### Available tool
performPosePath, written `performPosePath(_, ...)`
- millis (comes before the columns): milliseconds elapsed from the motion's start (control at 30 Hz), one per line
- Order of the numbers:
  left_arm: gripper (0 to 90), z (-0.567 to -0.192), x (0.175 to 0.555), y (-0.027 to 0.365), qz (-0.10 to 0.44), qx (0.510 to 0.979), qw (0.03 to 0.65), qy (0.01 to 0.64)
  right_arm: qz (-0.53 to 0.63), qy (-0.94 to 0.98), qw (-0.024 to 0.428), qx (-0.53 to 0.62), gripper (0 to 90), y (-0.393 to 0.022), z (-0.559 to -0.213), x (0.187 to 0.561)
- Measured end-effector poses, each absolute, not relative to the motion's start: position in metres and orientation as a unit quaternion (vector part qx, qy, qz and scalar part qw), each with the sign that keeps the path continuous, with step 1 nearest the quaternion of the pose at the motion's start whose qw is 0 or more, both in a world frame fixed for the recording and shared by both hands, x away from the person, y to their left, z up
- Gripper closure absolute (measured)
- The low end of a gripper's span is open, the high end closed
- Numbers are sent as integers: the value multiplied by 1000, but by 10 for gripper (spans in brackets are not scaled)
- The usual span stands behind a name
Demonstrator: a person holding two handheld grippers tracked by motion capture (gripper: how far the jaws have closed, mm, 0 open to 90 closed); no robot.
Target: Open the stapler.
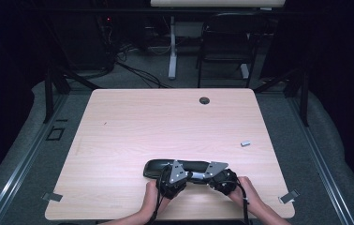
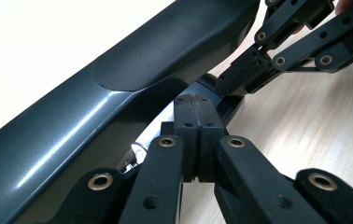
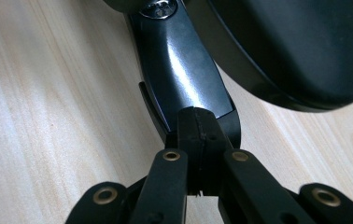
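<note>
Both grippers, left gripper (image 1: pixel 180 174) and right gripper (image 1: pixel 211 172), have jaws pressed together, apparently pinching the dark glossy curved object (image 1: pixel 158 167) lying near the table's (image 1: pixel 165 122) front edge; keep both grips steady and level to prevent slipping.

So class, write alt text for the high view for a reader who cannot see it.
Two hands hold grippers, left and right, at a long black object near the front of a wooden table. A small grey item lies to the right.
</note>
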State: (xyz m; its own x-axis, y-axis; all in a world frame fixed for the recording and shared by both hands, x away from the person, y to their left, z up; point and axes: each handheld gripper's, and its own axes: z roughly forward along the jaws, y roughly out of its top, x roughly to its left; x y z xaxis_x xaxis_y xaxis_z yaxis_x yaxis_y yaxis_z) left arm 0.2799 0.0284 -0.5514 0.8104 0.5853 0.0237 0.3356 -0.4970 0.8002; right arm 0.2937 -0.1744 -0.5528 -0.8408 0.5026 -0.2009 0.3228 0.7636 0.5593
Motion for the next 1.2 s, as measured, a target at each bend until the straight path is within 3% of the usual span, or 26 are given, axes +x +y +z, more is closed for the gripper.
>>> performPosePath(267, 882, -553, 282, 22, 146, 854, 421, 269, 272, 922, 163, 223, 900, -178, -554, 296)
performPosePath(433, 882, -555, 284, 19, 145, 854, 422, 269, 247, 924, 188, 224, 900, -181, -557, 295)
performPosePath(1200, 893, -555, 285, 20, 140, 853, 426, 266, 277, 914, 207, 211, 893, -172, -557, 291)
